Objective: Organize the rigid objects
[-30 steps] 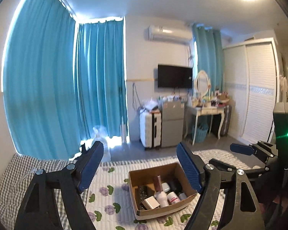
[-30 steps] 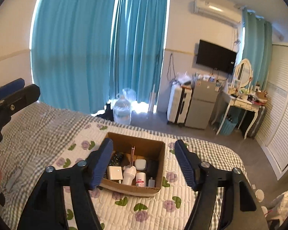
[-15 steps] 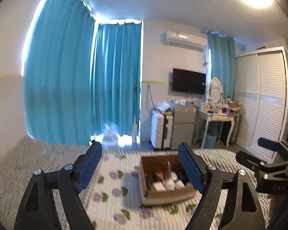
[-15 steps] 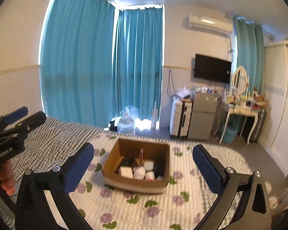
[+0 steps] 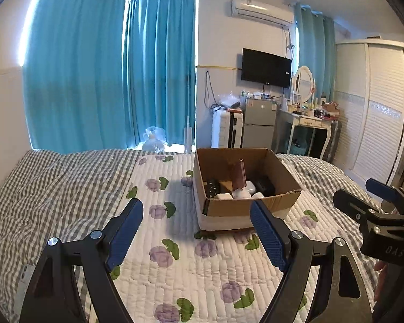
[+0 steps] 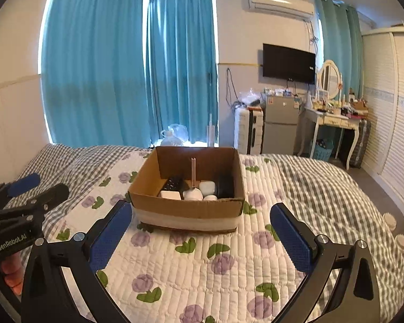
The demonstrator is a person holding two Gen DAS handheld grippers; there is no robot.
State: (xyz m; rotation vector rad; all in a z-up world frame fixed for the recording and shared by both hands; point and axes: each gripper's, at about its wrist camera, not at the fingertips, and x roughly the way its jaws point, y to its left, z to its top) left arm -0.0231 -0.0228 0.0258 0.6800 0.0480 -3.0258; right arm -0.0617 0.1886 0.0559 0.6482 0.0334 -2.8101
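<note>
- Open brown cardboard box [image 6: 187, 210] sits on white quilted bedcover with purple flowers [image 6: 223, 263], about mid-bed, flaps out of the way, top fully open.
- Left gripper [image 5: 196, 231]: black frame, blue pads, jaws wide apart, nothing between them; hovers over the quilt, box ahead and slightly right of its centre line, right pad overlapping the box's near corner in view.
- Right gripper [image 6: 202, 231]: jaws spread to their widest, having just been opening; empty; box sits straight ahead between the pads' lines, not touched.
- Free room: bare quilt on every side of the box; grey-and-white checked sheet [image 5: 48, 188] to the left and beyond the right side, also bare.
- Bed's far edge lies just behind the box, floor and teal curtains [image 6: 126, 67] past it.
- Box contents half hidden by the near wall: thin pink upright slab [image 5: 239, 172] leaning, black remote-like item [image 6: 172, 183], white rounded pieces [image 6: 192, 194], dark round item [image 6: 225, 185]; exact kinds hard to tell.
- Each gripper shows at the other view's edge, cut off by the frame.
- A hand's fingers [image 6: 10, 271] show partly below the left gripper's body.
</note>
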